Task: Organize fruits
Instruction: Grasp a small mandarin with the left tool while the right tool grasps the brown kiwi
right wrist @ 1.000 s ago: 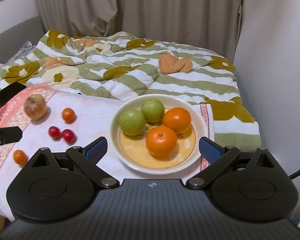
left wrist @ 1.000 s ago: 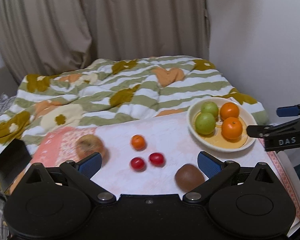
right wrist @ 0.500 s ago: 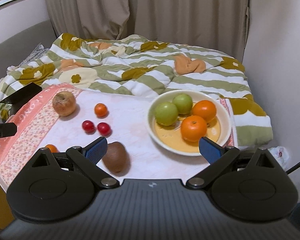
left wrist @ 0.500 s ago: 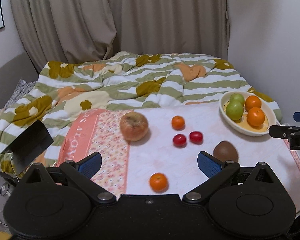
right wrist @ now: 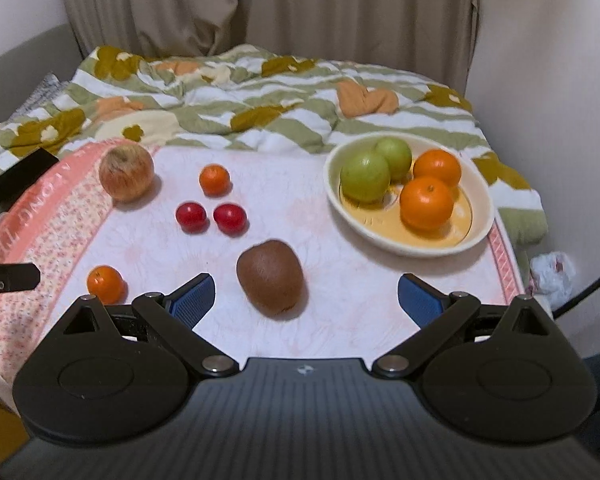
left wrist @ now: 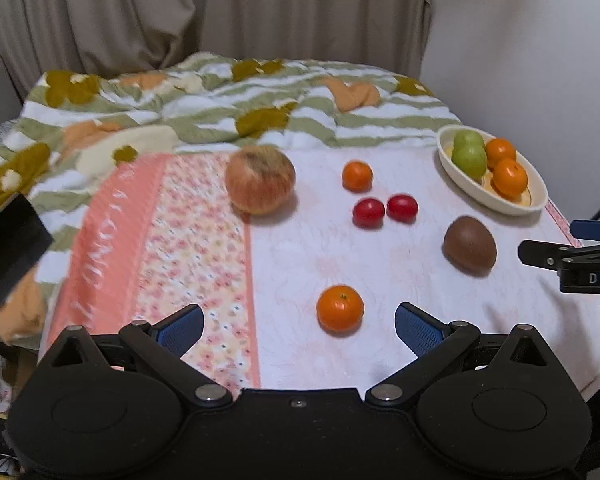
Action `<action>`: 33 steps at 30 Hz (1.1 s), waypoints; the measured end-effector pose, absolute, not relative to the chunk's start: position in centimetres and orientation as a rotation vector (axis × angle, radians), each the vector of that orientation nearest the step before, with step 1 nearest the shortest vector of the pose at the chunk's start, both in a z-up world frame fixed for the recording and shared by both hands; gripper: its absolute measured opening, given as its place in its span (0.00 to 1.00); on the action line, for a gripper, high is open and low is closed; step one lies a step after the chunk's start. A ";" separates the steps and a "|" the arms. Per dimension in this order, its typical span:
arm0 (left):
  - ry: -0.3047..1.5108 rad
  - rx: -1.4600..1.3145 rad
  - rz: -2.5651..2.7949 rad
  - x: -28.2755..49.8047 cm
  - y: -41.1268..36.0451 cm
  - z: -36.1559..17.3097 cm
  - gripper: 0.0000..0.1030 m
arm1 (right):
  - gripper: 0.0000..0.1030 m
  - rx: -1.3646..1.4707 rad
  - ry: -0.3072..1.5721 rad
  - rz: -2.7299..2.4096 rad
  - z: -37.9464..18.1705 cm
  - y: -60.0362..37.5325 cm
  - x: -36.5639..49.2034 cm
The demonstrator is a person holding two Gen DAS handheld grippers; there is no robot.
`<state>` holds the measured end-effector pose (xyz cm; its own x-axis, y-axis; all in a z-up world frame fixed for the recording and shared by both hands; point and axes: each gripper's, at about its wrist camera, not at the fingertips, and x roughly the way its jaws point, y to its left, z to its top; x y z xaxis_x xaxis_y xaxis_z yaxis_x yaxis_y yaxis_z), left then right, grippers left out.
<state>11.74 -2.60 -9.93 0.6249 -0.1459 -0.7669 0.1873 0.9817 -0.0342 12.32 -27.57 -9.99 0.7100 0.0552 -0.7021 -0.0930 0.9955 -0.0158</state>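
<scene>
Both grippers hang wide open and empty: the left gripper [left wrist: 298,326] lines up on the near orange [left wrist: 340,308], the right gripper [right wrist: 306,294] on the kiwi [right wrist: 270,277], presumably bound for the bowl [right wrist: 478,222].

Soft, dim indoor light, slight motion blur, strong fisheye bending with dark corners.

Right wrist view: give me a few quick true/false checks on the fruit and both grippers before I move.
1. The bowl holds two green fruits and two oranges. True.
2. The kiwi lies inside the bowl. False: it lies on the cloth, apart from the bowl.
3. The right gripper is open and empty. True.
4. The left gripper is shut on the near orange. False: it is open.
5. Two red fruits lie side by side. True.
</scene>
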 end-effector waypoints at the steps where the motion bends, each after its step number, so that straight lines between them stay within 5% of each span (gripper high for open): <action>1: 0.875 0.052 -0.196 11.9 -2.6 -10.4 1.00 | 1.00 -0.054 0.782 0.076 -10.5 -27.3 12.4; 10: 0.856 0.062 -0.208 12.7 -4.3 -14.0 0.97 | 1.00 -0.073 0.818 0.091 -14.4 -26.9 14.1; 16: 0.870 0.033 -0.163 13.2 -6.0 -15.3 0.81 | 1.00 -0.090 0.845 0.160 -15.9 -27.4 15.5; 18: 0.881 0.027 -0.147 13.3 -6.4 -15.6 0.69 | 1.00 -0.091 0.847 0.183 -16.2 -27.5 15.9; 23: 0.875 0.022 -0.093 13.4 -7.1 -15.9 0.65 | 1.00 -0.107 0.843 0.237 -16.4 -27.6 16.6; 28: 0.864 0.028 -0.056 13.5 -7.6 -15.8 0.40 | 1.00 -0.132 0.845 0.282 -16.5 -27.4 17.4; 33: 0.861 0.027 -0.032 13.1 -7.8 -15.8 0.40 | 0.91 -0.150 0.841 0.321 -16.6 -27.2 17.6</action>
